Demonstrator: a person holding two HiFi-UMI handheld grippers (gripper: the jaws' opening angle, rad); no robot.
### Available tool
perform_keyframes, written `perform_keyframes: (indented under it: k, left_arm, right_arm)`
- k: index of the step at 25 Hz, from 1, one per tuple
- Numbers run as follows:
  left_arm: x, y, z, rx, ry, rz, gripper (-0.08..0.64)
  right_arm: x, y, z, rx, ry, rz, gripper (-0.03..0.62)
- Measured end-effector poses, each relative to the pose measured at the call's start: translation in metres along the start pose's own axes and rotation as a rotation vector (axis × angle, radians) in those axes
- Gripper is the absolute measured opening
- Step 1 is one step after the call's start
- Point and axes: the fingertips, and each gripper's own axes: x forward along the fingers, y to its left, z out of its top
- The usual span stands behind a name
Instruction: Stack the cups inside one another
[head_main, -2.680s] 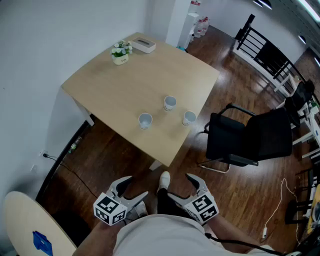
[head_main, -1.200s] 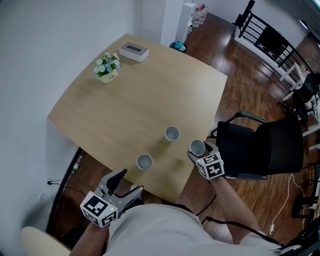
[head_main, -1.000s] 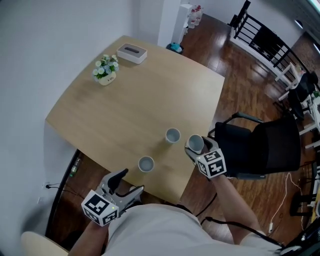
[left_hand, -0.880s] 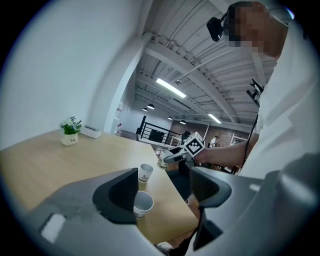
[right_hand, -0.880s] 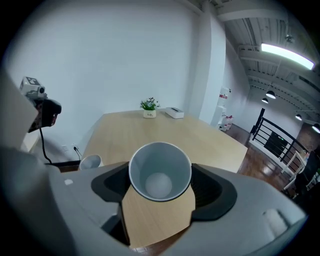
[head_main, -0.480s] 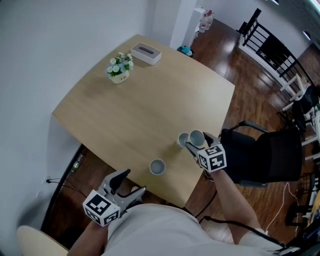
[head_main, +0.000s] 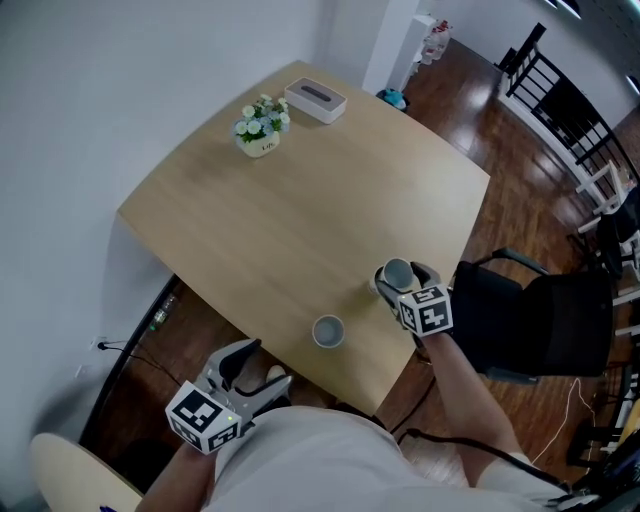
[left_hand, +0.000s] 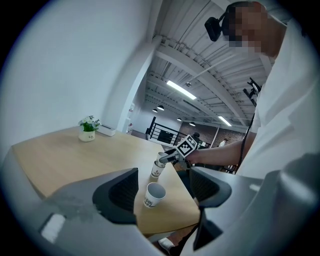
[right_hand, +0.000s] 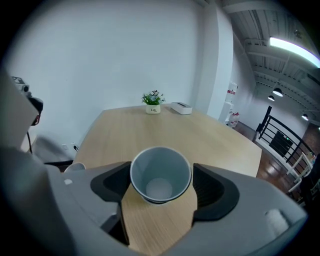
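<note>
Three white paper cups are in play on the pale wooden table (head_main: 260, 220). One cup (head_main: 327, 330) stands alone near the front edge; it also shows ahead of the left jaws (left_hand: 154, 194). My right gripper (head_main: 399, 280) is shut on a second cup (head_main: 397, 271), held upright directly over the third cup (left_hand: 156, 171), seemingly partly inside it. In the right gripper view the held cup (right_hand: 160, 174) fills the space between the jaws and hides the one beneath. My left gripper (head_main: 262, 365) hangs open and empty below the table's front edge.
A small flower pot (head_main: 262, 128) and a white tissue box (head_main: 316, 99) sit at the table's far side. A black office chair (head_main: 535, 320) stands just right of the table. A white wall runs along the left. A round tabletop (head_main: 80, 475) is at bottom left.
My right gripper rose from beside my body, shut on the cup at the table's right edge and carried it left over the neighbouring cup. The left gripper stayed low and open.
</note>
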Motion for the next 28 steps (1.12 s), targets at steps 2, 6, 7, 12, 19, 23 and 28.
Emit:
perform_keyframes:
  k: [2,6,7,12,19,23,28]
  left_arm:
    - [-0.002,0.001,-0.002,-0.003,0.002,0.001,0.339]
    - [0.0,0.001,-0.001,0.003,0.006,-0.013,0.339]
    - [0.001,0.001,0.0,0.005,0.007,-0.019,0.342]
    - [0.004,-0.006,0.006,0.031,0.001,-0.072,0.35]
    - [0.005,-0.011,0.012,0.049,0.003,-0.129,0.324]
    - [0.0,-0.013,0.016,0.051,-0.007,-0.154,0.332]
    - [-0.016,-0.011,0.011,0.066,0.005,-0.15,0.36]
  right_arm:
    - [0.002,0.001,0.0,0.004,0.0,-0.005,0.396]
    - [-0.009,0.007,0.002,0.006,-0.01,-0.005,0.411]
    - [-0.014,0.01,0.003,0.007,-0.016,-0.005,0.411]
    - [-0.047,0.031,0.002,0.007,-0.049,-0.009,0.411]
    - [-0.079,0.084,-0.004,-0.005,-0.066,0.037,0.411]
    - [-0.066,0.145,-0.019,-0.048,-0.029,0.151,0.424]
    - [-0.03,0.191,-0.039,-0.083,0.047,0.215,0.449]
